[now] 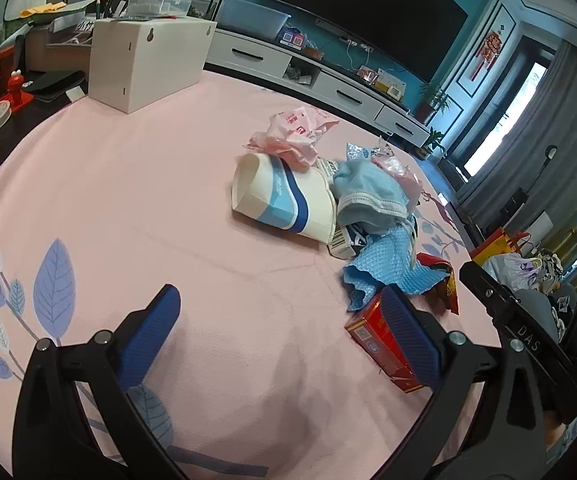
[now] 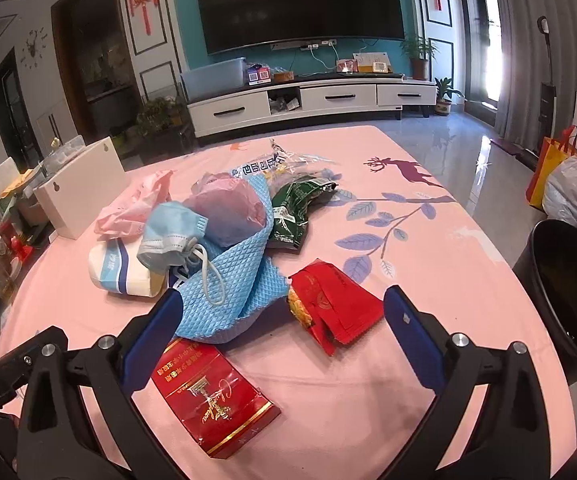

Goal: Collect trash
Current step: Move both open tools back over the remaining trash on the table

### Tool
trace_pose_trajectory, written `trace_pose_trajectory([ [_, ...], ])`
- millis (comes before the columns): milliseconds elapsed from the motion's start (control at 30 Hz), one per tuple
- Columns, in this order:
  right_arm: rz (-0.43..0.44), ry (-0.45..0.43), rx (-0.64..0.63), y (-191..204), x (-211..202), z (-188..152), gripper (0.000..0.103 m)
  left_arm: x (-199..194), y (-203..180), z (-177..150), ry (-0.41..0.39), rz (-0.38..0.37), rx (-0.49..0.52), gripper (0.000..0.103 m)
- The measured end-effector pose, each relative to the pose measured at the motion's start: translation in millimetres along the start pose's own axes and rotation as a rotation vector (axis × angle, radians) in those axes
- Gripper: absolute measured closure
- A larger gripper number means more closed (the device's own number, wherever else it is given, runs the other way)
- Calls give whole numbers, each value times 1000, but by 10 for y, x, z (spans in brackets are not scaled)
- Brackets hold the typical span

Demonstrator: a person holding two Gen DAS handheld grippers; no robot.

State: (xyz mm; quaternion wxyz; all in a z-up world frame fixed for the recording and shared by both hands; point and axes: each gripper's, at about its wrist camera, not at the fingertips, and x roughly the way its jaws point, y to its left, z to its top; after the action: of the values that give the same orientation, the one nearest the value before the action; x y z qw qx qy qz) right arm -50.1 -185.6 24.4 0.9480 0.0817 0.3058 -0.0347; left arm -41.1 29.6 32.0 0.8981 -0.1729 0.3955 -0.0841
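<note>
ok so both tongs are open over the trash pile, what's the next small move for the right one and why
Probably ease the right tongs down and forward onto the crumpled red wrapper and close. Their jaws stand open with that wrapper lying loose between them, apart from the blue cloth, and the black bin waits just to the right. The left tongs hold nothing.

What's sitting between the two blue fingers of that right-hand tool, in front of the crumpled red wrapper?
In the right wrist view, the open right hand-held gripper frames bare pink tablecloth before the red wrapper; the red carton lies toward its left finger.
</note>
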Motion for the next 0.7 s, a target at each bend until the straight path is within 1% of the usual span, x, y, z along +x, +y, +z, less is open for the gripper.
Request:
trace_pose_trajectory([
  [133,-4,32,23,-51,36,13,12,16,45,24,22,-11,-36,3],
  [200,22,58,59,-121,45,31,14,-8,61,24,19,-8,-46,3],
  [267,48,74,92,-193,44,47,15,-27,56,29,11,4,-37,3],
  [367,37,79,123,-273,50,77,19,-20,46,34,7,14,-34,3],
  [433,47,91,133,-322,53,90,22,15,21,20,29,-2,-25,3],
  [600,50,119,146,-434,53,138,34,87,-114,-27,67,-15,31,3],
  [667,61,135,152,-487,65,154,37,107,-158,-46,89,-42,36,3],
  [700,68,150,153,-511,79,164,41,122,-187,-62,104,-62,35,3],
])
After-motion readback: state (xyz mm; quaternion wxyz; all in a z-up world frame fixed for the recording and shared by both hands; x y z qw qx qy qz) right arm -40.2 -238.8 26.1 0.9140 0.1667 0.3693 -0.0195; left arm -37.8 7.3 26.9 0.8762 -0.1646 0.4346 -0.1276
